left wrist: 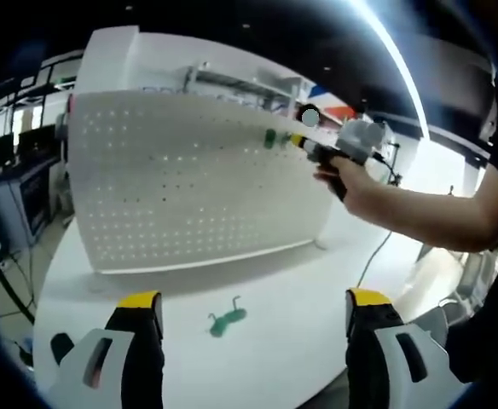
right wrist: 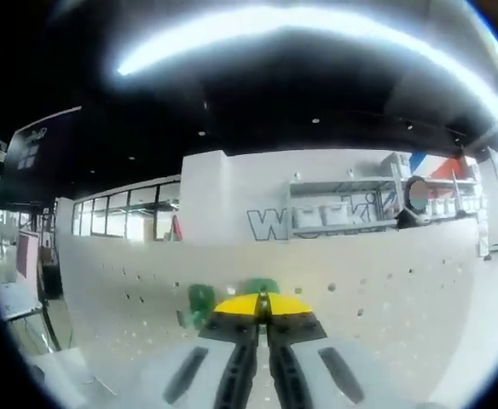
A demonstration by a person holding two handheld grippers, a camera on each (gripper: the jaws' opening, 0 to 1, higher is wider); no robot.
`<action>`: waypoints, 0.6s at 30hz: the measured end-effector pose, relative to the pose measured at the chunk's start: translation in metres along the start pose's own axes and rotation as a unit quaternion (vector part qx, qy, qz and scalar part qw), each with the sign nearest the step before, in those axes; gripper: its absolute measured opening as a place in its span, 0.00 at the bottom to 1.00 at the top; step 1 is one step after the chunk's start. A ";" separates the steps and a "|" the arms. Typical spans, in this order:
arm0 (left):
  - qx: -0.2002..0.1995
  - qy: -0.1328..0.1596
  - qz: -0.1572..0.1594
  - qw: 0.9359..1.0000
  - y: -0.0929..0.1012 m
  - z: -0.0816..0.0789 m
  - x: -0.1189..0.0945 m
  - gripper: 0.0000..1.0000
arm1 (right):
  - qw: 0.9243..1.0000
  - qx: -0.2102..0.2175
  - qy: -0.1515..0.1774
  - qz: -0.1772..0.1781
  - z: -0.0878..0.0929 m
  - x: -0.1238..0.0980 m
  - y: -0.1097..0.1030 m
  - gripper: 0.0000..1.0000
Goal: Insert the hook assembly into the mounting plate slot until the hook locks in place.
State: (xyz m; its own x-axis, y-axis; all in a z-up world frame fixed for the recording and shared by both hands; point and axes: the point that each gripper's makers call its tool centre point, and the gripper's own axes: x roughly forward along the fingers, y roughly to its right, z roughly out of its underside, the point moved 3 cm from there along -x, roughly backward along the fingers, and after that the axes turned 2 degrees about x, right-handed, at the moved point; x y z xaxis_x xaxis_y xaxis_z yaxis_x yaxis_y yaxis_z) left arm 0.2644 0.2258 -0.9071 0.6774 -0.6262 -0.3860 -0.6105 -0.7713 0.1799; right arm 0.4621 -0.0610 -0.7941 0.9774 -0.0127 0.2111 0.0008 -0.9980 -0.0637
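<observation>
- There is one white perforated metal board [left wrist: 189, 183], standing upright on the white table [left wrist: 283, 290]; this board is the mounting plate with its many small holes.
- I count three green plastic hooks: two are on the upper part of the board, near its right edge in the left gripper view [left wrist: 269, 137] [left wrist: 284, 139], and one green hook [left wrist: 226, 319] lies loose on the table in front of the board.
- The left gripper [left wrist: 253, 311] has its yellow-tipped black jaws wide apart, with nothing between them; the loose hook lies on the table between the two jaws, further away.
- The right gripper [left wrist: 298, 141], held by a person's hand [left wrist: 338, 175], reaches to the board just beside the two mounted hooks.
- In the right gripper view, the right gripper [right wrist: 263, 305] has its yellow tips pressed together, very close to the board [right wrist: 385, 298]. If something thin is pinched between them, I cannot tell.
- The same view shows one hook [right wrist: 201, 303] just left of the tips and another green hook [right wrist: 262, 285] partly hidden behind them.
- The left gripper view gives the whole board, the table and the loose hook; the right gripper view gives the board close up and, above it, a shelf with white boxes [right wrist: 338, 213].
</observation>
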 end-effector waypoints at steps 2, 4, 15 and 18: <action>-0.001 0.000 -0.001 1.000 -0.001 0.000 0.000 0.89 | 1.000 -0.010 0.009 -0.001 -0.004 0.000 -0.002 0.00; -0.002 -0.001 -0.001 1.000 -0.001 0.001 -0.001 0.89 | 1.000 -0.020 0.015 -0.002 -0.006 0.001 -0.003 0.00; -0.004 -0.006 -0.001 1.000 -0.004 0.003 -0.001 0.87 | 1.000 -0.026 0.015 0.004 0.002 0.007 -0.005 0.00; -0.003 -0.007 -0.001 1.000 -0.005 0.003 -0.001 0.86 | 1.000 -0.025 0.018 0.004 0.002 0.007 -0.005 0.00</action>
State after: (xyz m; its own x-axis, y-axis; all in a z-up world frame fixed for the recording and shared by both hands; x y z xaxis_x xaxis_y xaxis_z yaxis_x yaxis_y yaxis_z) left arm 0.2654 0.2303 -0.9104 0.6730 -0.6232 -0.3983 -0.6067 -0.7732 0.1845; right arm 0.4689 -0.0561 -0.7945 0.9688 -0.0216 0.2467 -0.0180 -0.9997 -0.0169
